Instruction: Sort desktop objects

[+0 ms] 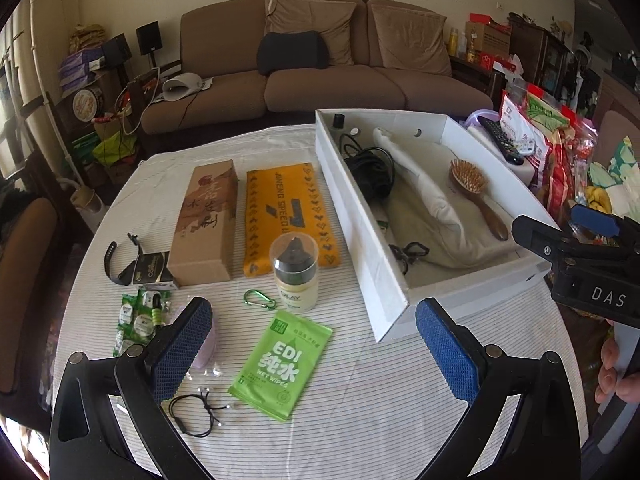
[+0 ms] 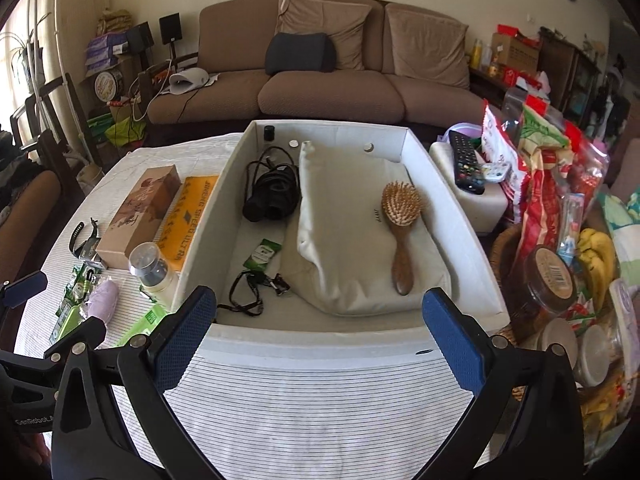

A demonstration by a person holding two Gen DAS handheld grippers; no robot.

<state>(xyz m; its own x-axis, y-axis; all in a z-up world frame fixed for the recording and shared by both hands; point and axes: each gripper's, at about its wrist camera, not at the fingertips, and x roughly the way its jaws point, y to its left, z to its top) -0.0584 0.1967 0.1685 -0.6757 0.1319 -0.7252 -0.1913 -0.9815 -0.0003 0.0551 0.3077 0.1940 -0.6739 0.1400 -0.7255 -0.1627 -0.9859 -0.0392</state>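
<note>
On the striped tablecloth [image 1: 360, 400] in front of you, your left gripper [image 1: 314, 344] stands wide and empty above one green wipes pack [image 1: 282, 364], whose long axis runs near-left to far-right, beside one carabiner [image 1: 260, 300] and one capped bottle [image 1: 295, 274] standing upright. Your right gripper [image 2: 320, 334], also wide and holding nothing, faces the white box [image 2: 320, 344]. Inside lies one wooden hairbrush [image 2: 401, 226] on a pouch [image 2: 352, 216], handle pointing near, bristles far, beside one coiled black cable [image 2: 272, 192].
</note>
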